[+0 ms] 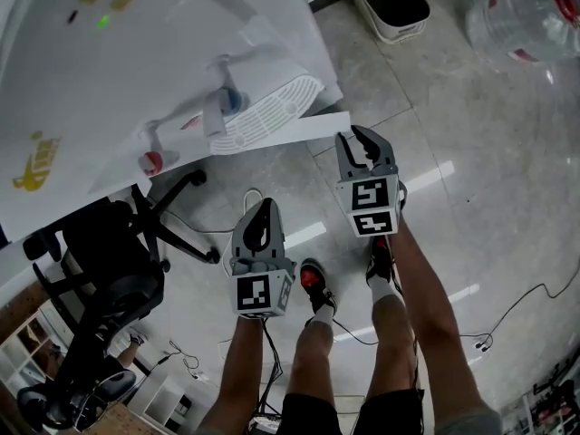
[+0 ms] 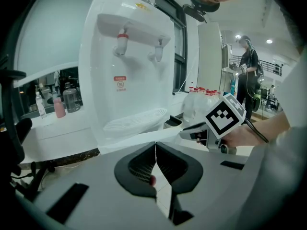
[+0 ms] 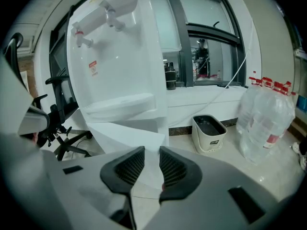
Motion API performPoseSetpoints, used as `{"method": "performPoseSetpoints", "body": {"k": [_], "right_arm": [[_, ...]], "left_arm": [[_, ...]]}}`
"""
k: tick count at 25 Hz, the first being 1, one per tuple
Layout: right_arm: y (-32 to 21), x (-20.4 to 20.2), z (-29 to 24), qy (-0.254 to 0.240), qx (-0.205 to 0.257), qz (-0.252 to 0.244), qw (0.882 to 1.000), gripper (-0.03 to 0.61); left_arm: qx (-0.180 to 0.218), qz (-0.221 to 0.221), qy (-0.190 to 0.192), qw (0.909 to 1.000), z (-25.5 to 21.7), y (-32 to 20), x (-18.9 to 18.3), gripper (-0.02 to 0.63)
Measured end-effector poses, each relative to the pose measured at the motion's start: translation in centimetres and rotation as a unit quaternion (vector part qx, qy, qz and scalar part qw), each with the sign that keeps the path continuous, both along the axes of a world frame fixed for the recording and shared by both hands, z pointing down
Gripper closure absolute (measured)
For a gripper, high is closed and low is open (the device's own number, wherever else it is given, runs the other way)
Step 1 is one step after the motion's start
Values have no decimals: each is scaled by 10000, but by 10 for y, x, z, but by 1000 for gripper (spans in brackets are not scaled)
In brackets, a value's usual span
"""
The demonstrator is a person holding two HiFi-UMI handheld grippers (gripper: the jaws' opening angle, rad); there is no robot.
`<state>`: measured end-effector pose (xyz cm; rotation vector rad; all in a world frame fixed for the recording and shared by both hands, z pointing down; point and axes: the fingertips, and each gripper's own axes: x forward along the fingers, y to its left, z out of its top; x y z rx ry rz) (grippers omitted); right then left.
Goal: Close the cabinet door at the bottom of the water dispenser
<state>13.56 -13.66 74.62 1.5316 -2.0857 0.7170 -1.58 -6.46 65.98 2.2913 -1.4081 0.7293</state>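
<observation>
The white water dispenser fills the upper left of the head view, with two taps and a drip tray. Its bottom cabinet door stands open as a thin white slab jutting to the right. My right gripper is just beyond the door's free end. Its jaws are open by a narrow gap with nothing pressed between them. In the right gripper view the door lies directly ahead of the right gripper. My left gripper hangs lower, nearer the person's legs, shut and empty, and faces the dispenser.
A black office chair stands left of the legs. A white bin and large water bottles sit on the tiled floor at the back right. Cables trail on the floor. Another person stands far off.
</observation>
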Motion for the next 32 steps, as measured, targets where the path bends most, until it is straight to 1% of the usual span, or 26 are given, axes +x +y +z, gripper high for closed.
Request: {"method": "performPoseSetpoints", "body": {"k": [7, 11, 20, 26, 29, 32], "right_arm": [[-19, 3, 0, -36, 135, -89, 9999, 476], [-31, 6, 0, 9, 224, -178, 9996, 478], [-55, 8, -1, -8, 333, -179, 9993, 483], [-70, 8, -1, 29, 445, -224, 9988, 492], [-76, 10, 0, 47, 470, -186, 9987, 516], [-81, 11, 0, 9, 466, -189, 9987, 520]], "left_arm": [[144, -101, -14, 9998, 2, -20, 8, 589], [222, -55, -42, 9997, 4, -27, 13, 588], [365, -138, -49, 9992, 2, -42, 14, 588], [482, -170, -86, 9987, 0, -48, 14, 588], [523, -209, -75, 9984, -2, -51, 14, 588], [536, -243, -91, 9982, -3, -50, 14, 588]]}}
